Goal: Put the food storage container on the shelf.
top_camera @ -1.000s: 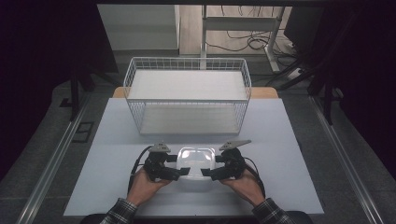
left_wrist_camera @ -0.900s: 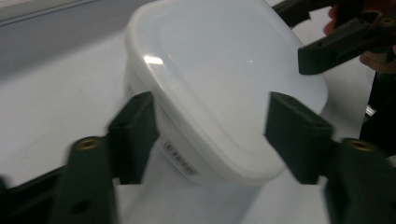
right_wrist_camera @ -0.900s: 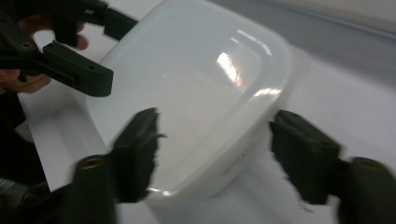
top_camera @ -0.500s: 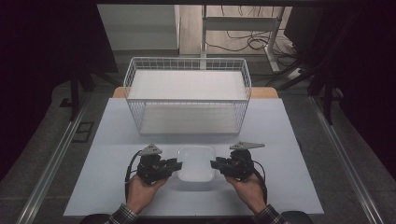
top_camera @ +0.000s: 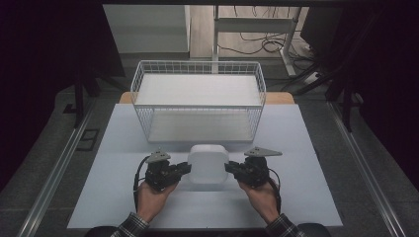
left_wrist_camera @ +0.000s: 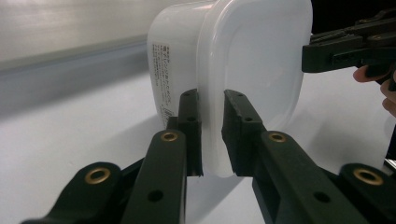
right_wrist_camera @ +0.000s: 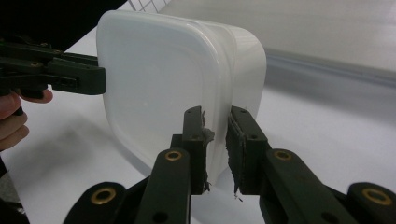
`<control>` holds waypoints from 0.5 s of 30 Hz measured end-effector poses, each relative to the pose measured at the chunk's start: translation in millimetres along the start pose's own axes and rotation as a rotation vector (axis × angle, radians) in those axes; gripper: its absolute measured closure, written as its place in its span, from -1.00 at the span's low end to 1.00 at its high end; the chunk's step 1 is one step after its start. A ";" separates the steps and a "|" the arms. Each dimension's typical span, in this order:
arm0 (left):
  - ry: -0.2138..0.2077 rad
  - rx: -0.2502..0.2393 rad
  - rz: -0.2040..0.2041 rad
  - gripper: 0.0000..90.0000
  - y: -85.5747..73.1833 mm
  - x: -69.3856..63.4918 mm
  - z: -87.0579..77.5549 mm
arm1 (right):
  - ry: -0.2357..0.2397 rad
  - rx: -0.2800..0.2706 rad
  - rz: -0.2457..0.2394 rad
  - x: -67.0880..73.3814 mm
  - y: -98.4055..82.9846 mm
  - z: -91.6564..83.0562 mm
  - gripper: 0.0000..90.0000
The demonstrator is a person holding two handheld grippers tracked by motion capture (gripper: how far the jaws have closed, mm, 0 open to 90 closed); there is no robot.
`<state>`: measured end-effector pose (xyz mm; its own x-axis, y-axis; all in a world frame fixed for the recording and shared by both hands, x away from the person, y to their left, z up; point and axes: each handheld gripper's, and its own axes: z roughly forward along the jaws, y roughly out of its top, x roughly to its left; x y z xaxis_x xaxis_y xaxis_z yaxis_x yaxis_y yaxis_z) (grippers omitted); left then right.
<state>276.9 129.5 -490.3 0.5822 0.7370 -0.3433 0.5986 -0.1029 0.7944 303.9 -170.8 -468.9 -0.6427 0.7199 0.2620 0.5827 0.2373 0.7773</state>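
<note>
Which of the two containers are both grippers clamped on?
The small white lidded tub near the person, pinched at its rim from both sides; the wire basket behind sits untouched.

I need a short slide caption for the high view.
Both grippers, left and right, clamp a white lidded container before a wire basket.

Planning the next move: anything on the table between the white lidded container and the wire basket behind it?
Nothing visible. The white lidded container is clamped at opposite rims by the left gripper and right gripper, whose jaws have just closed on it. Bare table lies between it and the wire basket.
</note>
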 end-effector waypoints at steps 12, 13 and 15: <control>0.021 -0.039 0.015 0.73 19.7 10.9 0.9 | -0.017 -0.039 -0.052 -4.1 25.6 8.1 0.72; 0.025 -0.041 0.014 0.73 23.1 14.0 2.2 | -0.018 -0.041 -0.053 -6.4 29.5 11.3 0.72; 0.035 -0.047 0.014 0.73 29.4 19.8 5.1 | -0.020 -0.046 -0.054 -8.6 33.9 15.3 0.72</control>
<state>308.8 137.7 -476.3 0.5701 0.7587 -0.3151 0.5635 -0.0820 0.8220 336.8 -158.9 -453.5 -0.6620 0.7200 0.2082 0.5241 0.2462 0.8153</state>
